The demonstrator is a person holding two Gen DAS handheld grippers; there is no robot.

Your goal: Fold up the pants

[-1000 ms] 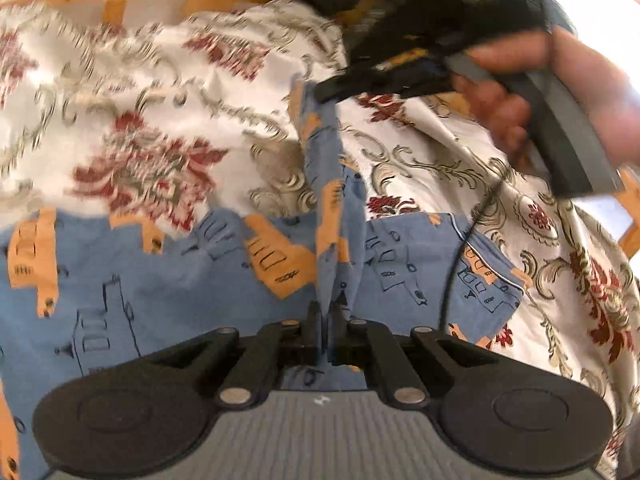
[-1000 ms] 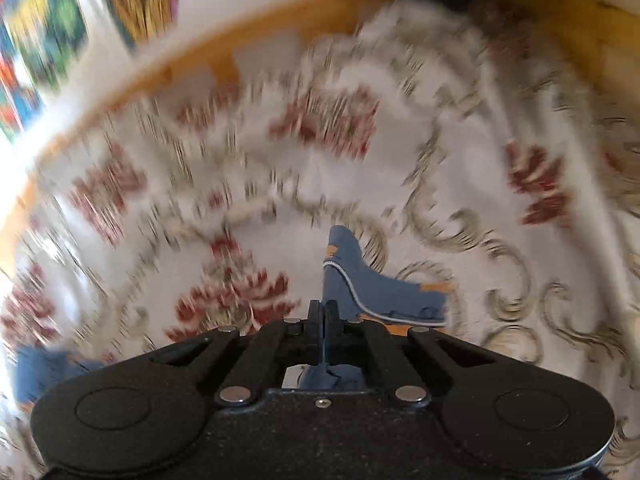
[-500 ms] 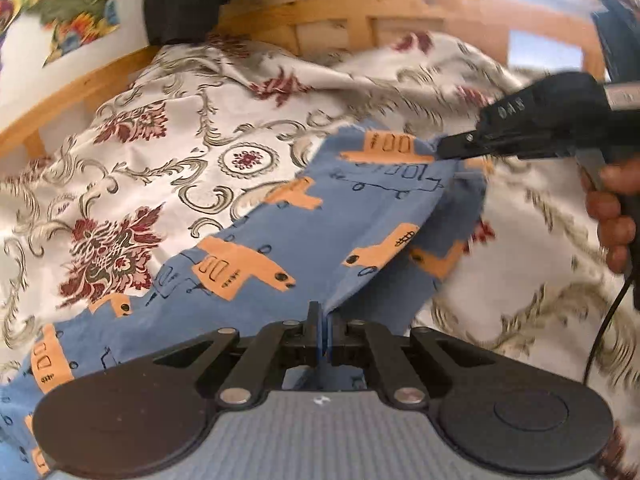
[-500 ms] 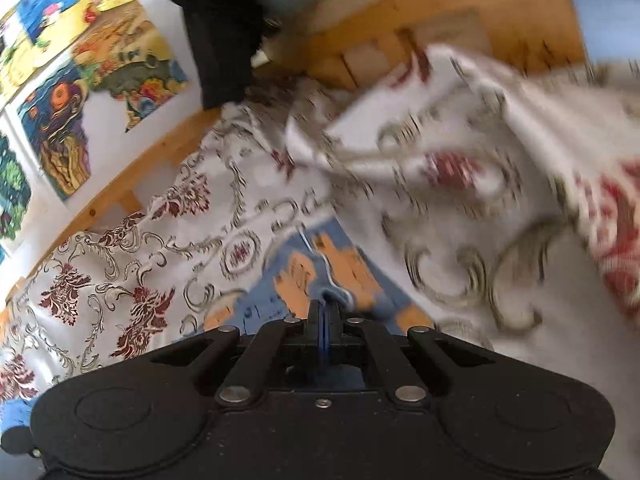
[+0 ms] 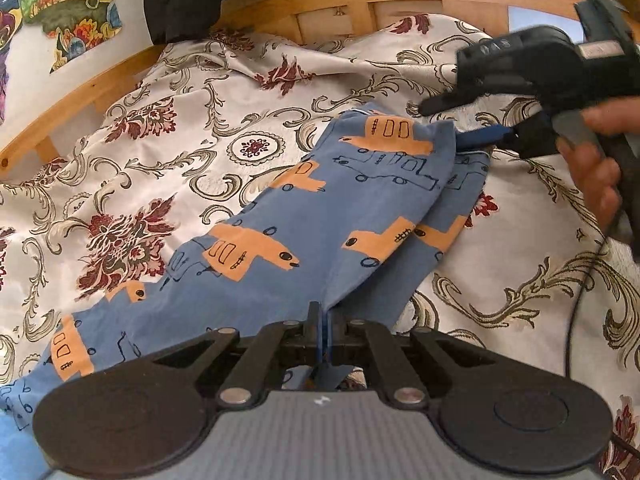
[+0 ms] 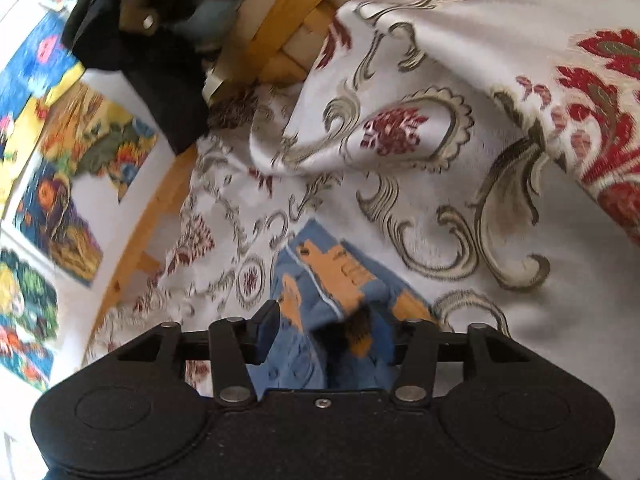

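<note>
Pants (image 5: 320, 216), blue with orange vehicle prints, lie folded along their length on the floral bedspread (image 5: 168, 152) of a wooden-framed bed. Left gripper (image 5: 323, 328) has its fingers clamped on the near fabric edge. Right gripper (image 6: 334, 332) has its fingers spread apart around the far end's bunched cloth.

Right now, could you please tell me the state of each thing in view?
Pants: doubled over on the bedspread, one edge pinched.
Left hand-held gripper: shut on the pants.
Right hand-held gripper: open, fabric between its fingers.
Bedspread: rumpled.
</note>
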